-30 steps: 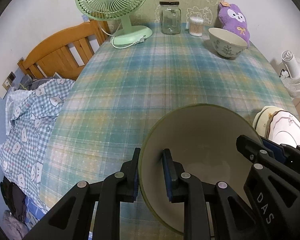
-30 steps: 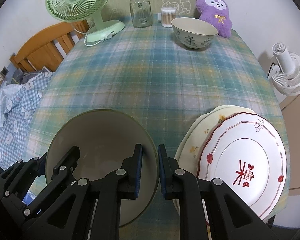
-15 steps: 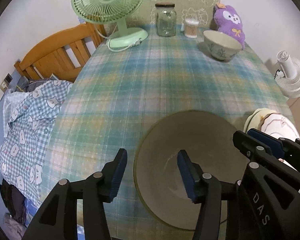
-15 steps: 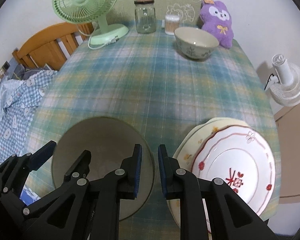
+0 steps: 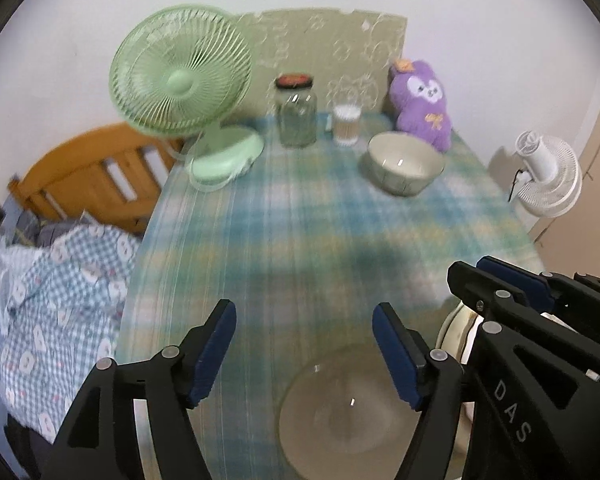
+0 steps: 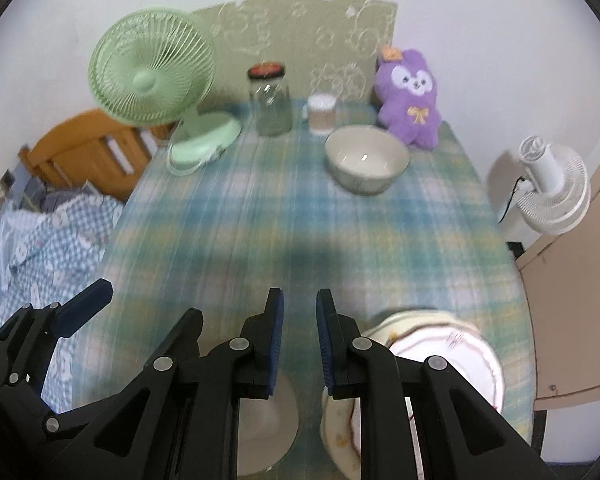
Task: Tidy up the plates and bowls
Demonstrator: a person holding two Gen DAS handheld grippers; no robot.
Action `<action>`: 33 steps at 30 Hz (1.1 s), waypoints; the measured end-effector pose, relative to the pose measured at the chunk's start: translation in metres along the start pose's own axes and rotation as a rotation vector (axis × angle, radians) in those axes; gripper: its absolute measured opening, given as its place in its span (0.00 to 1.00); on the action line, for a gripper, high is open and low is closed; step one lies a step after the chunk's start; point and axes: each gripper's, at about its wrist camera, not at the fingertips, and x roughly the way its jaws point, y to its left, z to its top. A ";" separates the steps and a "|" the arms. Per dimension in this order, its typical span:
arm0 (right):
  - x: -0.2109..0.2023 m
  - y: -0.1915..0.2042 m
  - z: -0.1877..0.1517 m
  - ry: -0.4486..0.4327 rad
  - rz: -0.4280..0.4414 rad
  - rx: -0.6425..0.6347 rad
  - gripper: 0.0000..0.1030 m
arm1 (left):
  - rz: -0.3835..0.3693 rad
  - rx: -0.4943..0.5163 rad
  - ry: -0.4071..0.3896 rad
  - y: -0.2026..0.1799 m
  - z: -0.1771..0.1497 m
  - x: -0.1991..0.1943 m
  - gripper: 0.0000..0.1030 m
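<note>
A green-rimmed bowl point(image 5: 352, 408) rests on the plaid tablecloth point(image 5: 300, 220) at the near edge, below my left gripper point(image 5: 304, 336), which is open, empty and raised above it. In the right wrist view the bowl point(image 6: 264, 420) is partly hidden under my right gripper point(image 6: 299, 320), whose jaws stand a narrow gap apart with nothing between them. Stacked plates point(image 6: 452, 356) lie to the right of the bowl. A patterned bowl point(image 5: 404, 168) sits at the far right of the table; it also shows in the right wrist view point(image 6: 366, 164).
A green desk fan point(image 5: 184, 88), a glass jar point(image 5: 296, 112), a cotton-swab tub point(image 5: 346, 124) and a purple plush toy point(image 5: 420, 100) line the far edge. A white fan point(image 5: 548, 180) stands off the table's right side. A wooden headboard point(image 5: 92, 176) and checked bedding point(image 5: 52, 300) are on the left.
My left gripper opened, let go of the green-rimmed bowl and rose away. The bowl now lies on the table. Both grippers lifted and tilted up toward the far wall.
</note>
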 end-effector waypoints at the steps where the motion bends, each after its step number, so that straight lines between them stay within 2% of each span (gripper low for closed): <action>1: -0.002 -0.003 0.006 -0.009 -0.011 0.009 0.22 | -0.005 0.004 -0.007 -0.002 0.007 0.001 0.73; 4: -0.004 -0.015 0.021 -0.038 -0.031 0.030 0.40 | -0.006 -0.013 -0.009 -0.004 0.021 0.006 0.73; 6: -0.004 -0.025 0.028 -0.058 -0.029 0.048 0.63 | -0.016 -0.034 -0.011 -0.005 0.032 0.012 0.73; 7: -0.002 -0.032 0.034 -0.065 -0.024 0.058 0.65 | -0.017 -0.038 -0.017 -0.007 0.037 0.014 0.74; 10: 0.006 -0.047 0.049 -0.081 -0.016 0.057 0.66 | -0.002 -0.034 -0.036 -0.018 0.052 0.022 0.75; 12: 0.014 -0.058 0.061 -0.092 -0.008 0.053 0.73 | 0.003 -0.044 -0.044 -0.027 0.063 0.030 0.75; 18: 0.045 -0.094 0.101 -0.114 0.011 0.017 0.83 | 0.046 -0.071 -0.054 -0.055 0.097 0.058 0.79; 24: 0.089 -0.125 0.136 -0.100 0.015 -0.020 0.83 | 0.061 -0.108 -0.059 -0.079 0.126 0.098 0.79; 28: 0.122 -0.142 0.154 -0.078 0.033 0.012 0.83 | 0.095 -0.108 -0.063 -0.093 0.143 0.125 0.78; 33: 0.156 -0.154 0.164 -0.060 0.039 0.033 0.80 | 0.102 -0.097 -0.051 -0.104 0.154 0.155 0.69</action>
